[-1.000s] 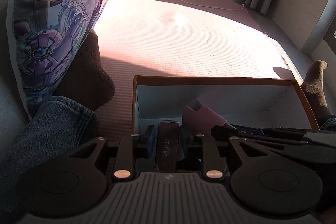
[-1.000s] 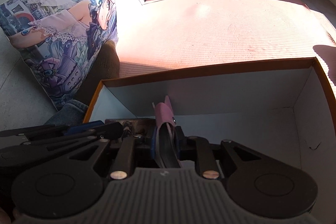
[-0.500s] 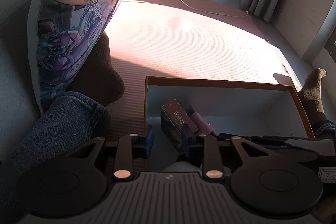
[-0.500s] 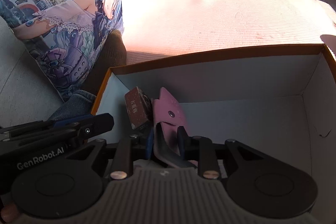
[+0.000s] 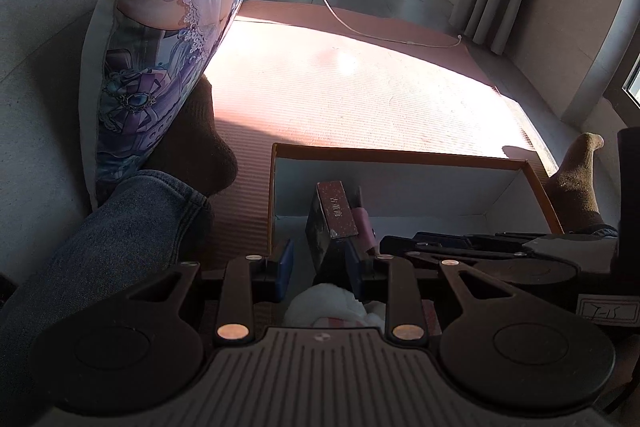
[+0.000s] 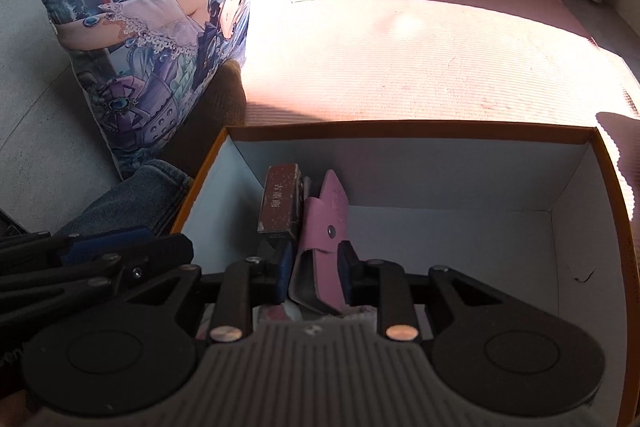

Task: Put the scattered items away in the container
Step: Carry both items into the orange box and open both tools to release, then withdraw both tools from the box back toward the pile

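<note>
An orange-rimmed cardboard box (image 5: 400, 157) with white inner walls (image 6: 440, 125) lies on the pink mat. A small dark red box (image 5: 336, 211) stands in its left part, also in the right wrist view (image 6: 278, 203). A pink case (image 6: 326, 227) leans beside it, partly hidden in the left wrist view (image 5: 364, 223). My left gripper (image 5: 320, 263) is open, with the red box against its right pad. My right gripper (image 6: 314, 269) is open, its pads on either side of the pink case. A white soft toy (image 5: 324, 309) lies under the left gripper.
A printed pillow (image 5: 160, 39) leans at the left, also in the right wrist view (image 6: 160, 39). The person's jeans leg (image 5: 100, 239) and dark sock (image 5: 192, 147) lie left of the box; another foot (image 5: 576, 179) is at its right. A white cable (image 5: 360, 27) crosses the mat.
Both grippers have opened and pulled back and up. The red box and the pink case were let go and now stand in the box's left part.
</note>
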Available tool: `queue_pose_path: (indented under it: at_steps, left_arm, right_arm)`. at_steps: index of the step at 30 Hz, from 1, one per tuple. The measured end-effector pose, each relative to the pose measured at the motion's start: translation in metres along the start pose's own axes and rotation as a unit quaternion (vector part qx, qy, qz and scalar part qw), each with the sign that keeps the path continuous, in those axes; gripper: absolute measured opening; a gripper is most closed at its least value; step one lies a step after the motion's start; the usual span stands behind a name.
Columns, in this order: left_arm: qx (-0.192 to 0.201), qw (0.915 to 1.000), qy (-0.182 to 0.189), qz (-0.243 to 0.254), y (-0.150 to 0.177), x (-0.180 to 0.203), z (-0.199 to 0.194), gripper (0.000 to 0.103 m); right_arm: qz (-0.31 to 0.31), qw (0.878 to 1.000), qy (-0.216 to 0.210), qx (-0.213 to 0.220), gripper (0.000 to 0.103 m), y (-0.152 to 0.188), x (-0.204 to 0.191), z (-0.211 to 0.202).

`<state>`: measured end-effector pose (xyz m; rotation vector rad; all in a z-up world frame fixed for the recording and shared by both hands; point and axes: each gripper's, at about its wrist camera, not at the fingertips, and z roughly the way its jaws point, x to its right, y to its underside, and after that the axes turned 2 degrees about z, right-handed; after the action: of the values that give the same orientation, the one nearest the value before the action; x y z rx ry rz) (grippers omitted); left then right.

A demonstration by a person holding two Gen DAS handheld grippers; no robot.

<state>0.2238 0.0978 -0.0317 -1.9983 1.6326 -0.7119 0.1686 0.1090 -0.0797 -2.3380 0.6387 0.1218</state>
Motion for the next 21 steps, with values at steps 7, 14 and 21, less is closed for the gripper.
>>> queue_pose_path:
  at_steps: [7, 14, 21]
  left_arm:
    - [0.018, 0.9997, 0.014, 0.011, 0.002, 0.011, -0.033, 0.033]
    - [0.046, 0.9984, 0.019, 0.026, 0.009, 0.022, -0.066, 0.033]
    - [0.074, 0.9951, 0.037, 0.056, 0.021, 0.038, -0.106, 0.033]
  right_arm:
    - [-0.023, 0.999, 0.02, 0.039, 0.039, 0.005, -0.005, -0.043]
    - [-0.032, 0.996, 0.031, 0.078, 0.053, 0.017, -0.01, -0.092]
    - [-0.057, 0.987, 0.053, 0.139, 0.068, 0.042, -0.013, -0.151]
